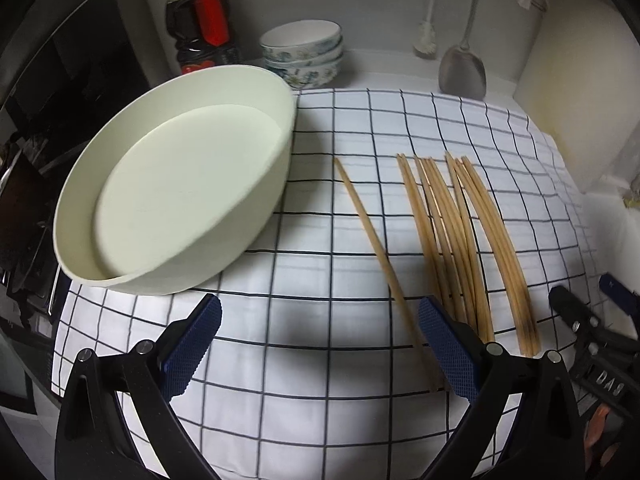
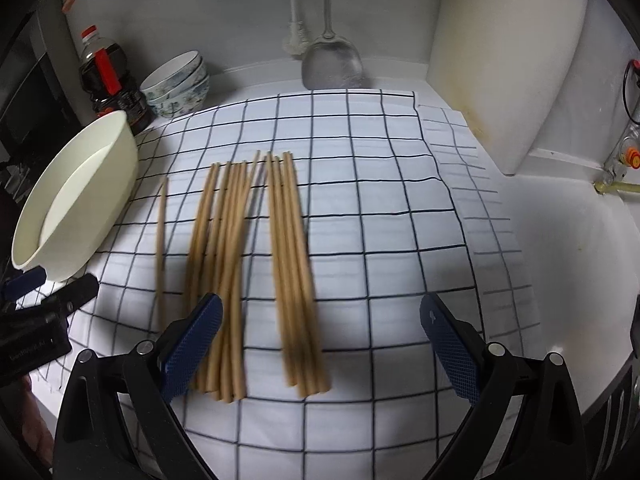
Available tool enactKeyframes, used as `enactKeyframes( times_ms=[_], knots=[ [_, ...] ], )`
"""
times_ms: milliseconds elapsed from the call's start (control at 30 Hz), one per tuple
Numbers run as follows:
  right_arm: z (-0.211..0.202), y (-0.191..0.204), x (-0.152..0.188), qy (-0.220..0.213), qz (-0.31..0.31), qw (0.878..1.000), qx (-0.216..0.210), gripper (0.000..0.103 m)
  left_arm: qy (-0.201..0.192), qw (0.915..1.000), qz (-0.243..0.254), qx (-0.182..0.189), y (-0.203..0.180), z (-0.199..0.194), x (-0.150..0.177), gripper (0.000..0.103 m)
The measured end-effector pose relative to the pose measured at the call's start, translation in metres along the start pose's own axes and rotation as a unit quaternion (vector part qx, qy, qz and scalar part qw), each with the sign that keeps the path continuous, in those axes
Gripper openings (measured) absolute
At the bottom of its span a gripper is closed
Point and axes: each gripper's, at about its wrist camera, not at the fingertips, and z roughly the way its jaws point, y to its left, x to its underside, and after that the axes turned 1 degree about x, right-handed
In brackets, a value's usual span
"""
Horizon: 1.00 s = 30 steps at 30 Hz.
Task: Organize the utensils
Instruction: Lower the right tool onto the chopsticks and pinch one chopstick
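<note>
Nothing sorted yet: all wooden chopsticks (image 2: 248, 264) lie on the checked cloth beside the empty cream round tub (image 1: 172, 196), left tongs (image 1: 320, 348) and right tongs (image 2: 320, 348) both apart, holding nothing.

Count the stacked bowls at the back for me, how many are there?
3 patterned bowls, nested in one stack on the counter at the back, right of the dark bottle and behind the big white basin. A bowl nested deeper could be hidden.

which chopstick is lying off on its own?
The single chopstick nearest the cream tub; bare cloth separates it from the other chopsticks, which lie bunched together.
</note>
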Motion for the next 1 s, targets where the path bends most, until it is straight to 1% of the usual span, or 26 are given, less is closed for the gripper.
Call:
enactKeyframes(
  times_ms=[100, 233, 467, 567, 767, 867, 900, 1000],
  knots=[
    [0.015, -0.013, -0.001, -0.007, 0.006, 1.000, 0.004, 0.095, -0.007, 0.9999, 0.000, 0.009, -0.010, 0.009, 0.004, 0.097],
    [0.033, -0.017, -0.001, 0.005, -0.016, 1.000, 0.021, 0.094, 0.007, 0.9999, -0.009, 0.005, -0.016, 0.027, 0.006, 0.097],
    [0.055, -0.020, -0.006, 0.009, -0.046, 0.998, 0.036, 0.094, 0.016, 0.9984, -0.053, 0.004, -0.011, 0.048, 0.006, 0.097],
    [0.061, -0.018, -0.008, 0.010, -0.060, 0.997, 0.043, 0.094, 0.019, 0.9978, -0.064, 0.001, -0.011, 0.055, 0.007, 0.097],
    [0.066, -0.017, -0.009, 0.009, -0.076, 0.996, 0.042, 0.094, 0.022, 0.9977, -0.062, -0.012, -0.014, 0.063, 0.007, 0.097],
    [0.070, -0.013, -0.007, 0.013, -0.091, 0.995, 0.047, 0.094, 0.030, 0.9973, -0.065, -0.017, -0.013, 0.070, 0.009, 0.097],
    [0.069, -0.013, -0.007, 0.007, -0.091, 0.995, 0.045, 0.094, 0.032, 0.9972, -0.065, -0.018, -0.012, 0.072, 0.009, 0.097],
    [0.071, -0.014, -0.008, 0.008, -0.086, 0.995, 0.039, 0.094, 0.027, 0.9970, -0.070, -0.019, -0.011, 0.074, 0.008, 0.097]
  ],
)
